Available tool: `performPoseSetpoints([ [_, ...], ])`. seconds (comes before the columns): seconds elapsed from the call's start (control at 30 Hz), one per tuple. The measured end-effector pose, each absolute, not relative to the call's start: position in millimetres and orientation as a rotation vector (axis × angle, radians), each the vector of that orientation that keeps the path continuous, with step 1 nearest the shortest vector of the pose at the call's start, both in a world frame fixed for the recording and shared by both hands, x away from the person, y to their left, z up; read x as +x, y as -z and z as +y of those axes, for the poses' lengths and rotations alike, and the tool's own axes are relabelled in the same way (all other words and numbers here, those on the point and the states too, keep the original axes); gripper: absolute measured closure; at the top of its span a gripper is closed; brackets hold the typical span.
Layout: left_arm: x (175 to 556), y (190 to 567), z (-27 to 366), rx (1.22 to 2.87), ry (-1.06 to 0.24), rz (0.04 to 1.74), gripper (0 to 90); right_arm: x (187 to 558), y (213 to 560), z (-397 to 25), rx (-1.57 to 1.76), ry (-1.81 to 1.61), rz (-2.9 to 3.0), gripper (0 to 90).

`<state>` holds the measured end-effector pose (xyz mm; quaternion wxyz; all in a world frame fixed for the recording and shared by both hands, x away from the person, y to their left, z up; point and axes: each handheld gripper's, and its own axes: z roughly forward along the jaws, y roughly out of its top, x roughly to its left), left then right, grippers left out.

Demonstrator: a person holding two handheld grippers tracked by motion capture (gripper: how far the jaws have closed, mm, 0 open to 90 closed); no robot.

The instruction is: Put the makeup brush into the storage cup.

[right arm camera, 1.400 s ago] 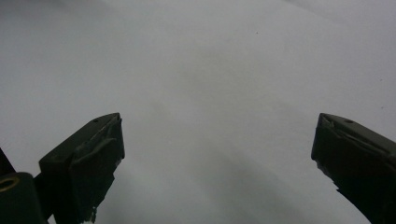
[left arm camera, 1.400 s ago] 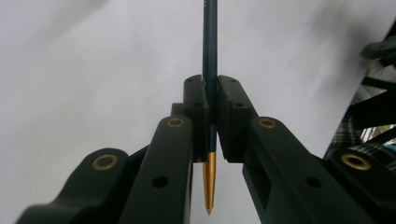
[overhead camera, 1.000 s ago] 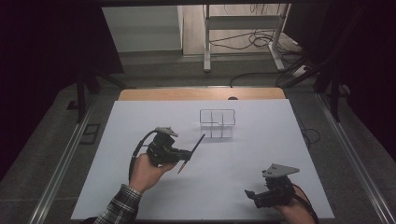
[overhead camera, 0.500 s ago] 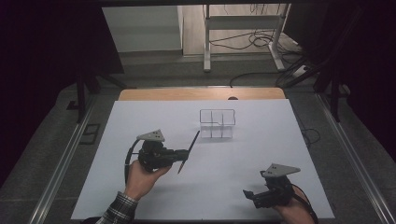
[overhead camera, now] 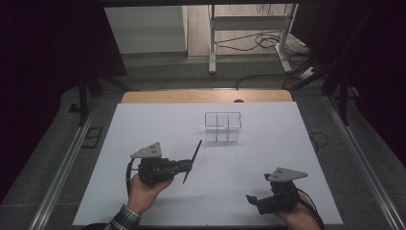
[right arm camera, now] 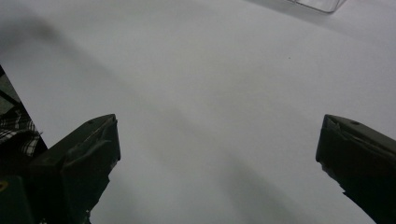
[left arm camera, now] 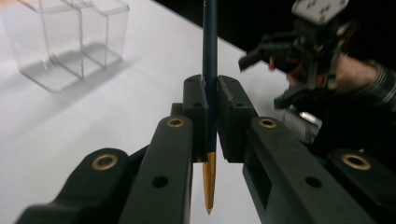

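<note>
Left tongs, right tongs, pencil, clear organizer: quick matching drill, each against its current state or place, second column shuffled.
Things:
1. left tongs
2. right tongs
3. pencil
4. clear organizer

States:
A. stands on the white table past both hands, nothing inside that shows
B. jaws wide apart, holding nothing
C. clamped between two jaws, gold end poking out below them
D. jaws shut on a thin dark shaft

Pairs: 1-D, 2-B, 3-C, 4-A
</note>
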<state>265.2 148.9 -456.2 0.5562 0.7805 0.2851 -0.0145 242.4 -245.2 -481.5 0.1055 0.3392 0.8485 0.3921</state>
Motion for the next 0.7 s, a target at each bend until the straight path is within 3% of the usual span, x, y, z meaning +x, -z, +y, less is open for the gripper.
performPoseSetpoints([
  [0.47,270.1,464.8,135.8,1.99,0.095,0.657,83.3,237.1,473.9,-230.0,0.82,-1.015,2.508,0.2],
  [0.7,273.8,464.9,134.5,2.021,0.127,0.671,83.3,236.7,464.5,-226.1,0.764,-0.987,2.481,6.2],
])
